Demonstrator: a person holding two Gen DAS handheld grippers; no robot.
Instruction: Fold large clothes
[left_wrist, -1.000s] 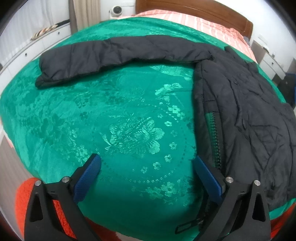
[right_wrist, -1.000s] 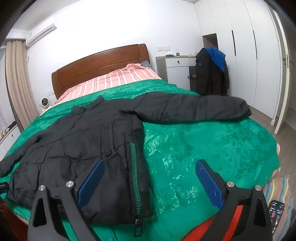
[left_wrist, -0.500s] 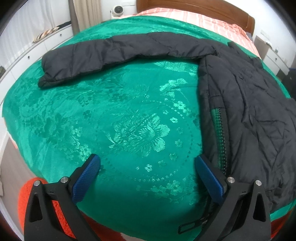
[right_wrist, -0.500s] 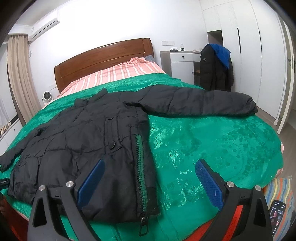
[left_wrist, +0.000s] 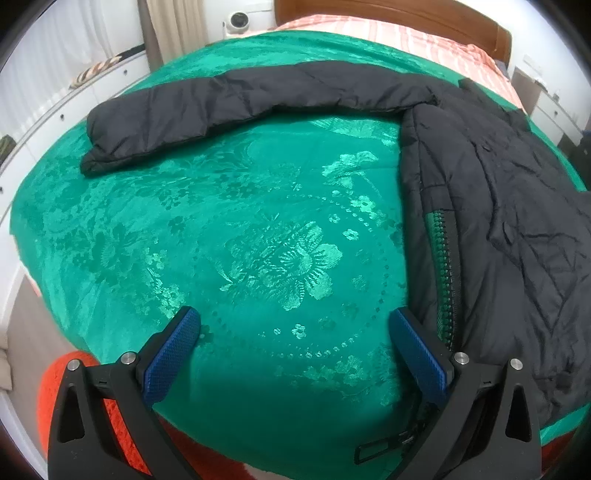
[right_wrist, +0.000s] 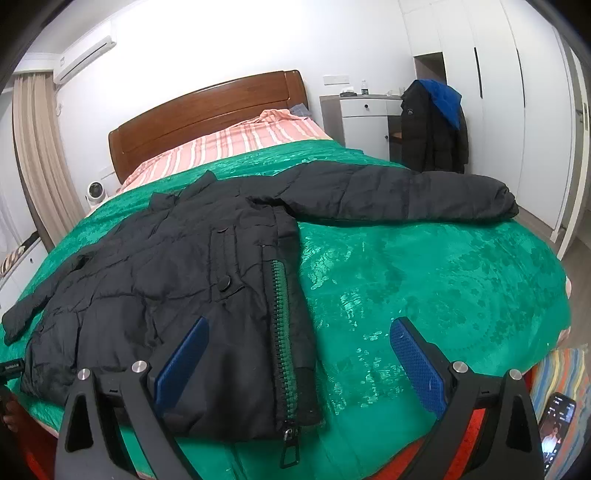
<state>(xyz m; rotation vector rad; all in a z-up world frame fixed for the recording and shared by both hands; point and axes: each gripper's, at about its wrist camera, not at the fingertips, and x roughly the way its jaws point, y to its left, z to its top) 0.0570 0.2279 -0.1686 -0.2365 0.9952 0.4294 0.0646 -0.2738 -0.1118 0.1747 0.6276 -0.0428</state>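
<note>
Right wrist view: a black padded jacket (right_wrist: 177, 280) lies front-up on the green bedspread (right_wrist: 424, 288), filling the frame from 9 to 12 o'clock; one sleeve (right_wrist: 402, 192) runs out flat toward 2 o'clock, and the green-toothed zipper (right_wrist: 281, 332) descends to a pull hanging over the bed's near edge. Beyond the jacket are a striped pink sheet (right_wrist: 240, 142) and wooden headboard (right_wrist: 207, 110) at 12 o'clock, a small white fan (right_wrist: 96, 191) at 10 o'clock, a dark coat with a blue hood (right_wrist: 432, 125) hung by the white cabinet (right_wrist: 365, 118) at 1 o'clock, and a lit phone (right_wrist: 554, 432) at 5 o'clock. The right gripper (right_wrist: 297, 363) hovers above the jacket's hem, jaws spread wide, holding nothing.

Left wrist view: this alone shows the other sleeve (left_wrist: 236, 110), stretched from 1 toward 10 o'clock, with the jacket body at 3 o'clock. The left gripper (left_wrist: 295, 356) is likewise spread and empty over bare bedspread; its right finger (left_wrist: 417, 358) stands just beside the jacket's zipper edge. Orange fabric (left_wrist: 51, 391) shows at 8 o'clock.
</note>
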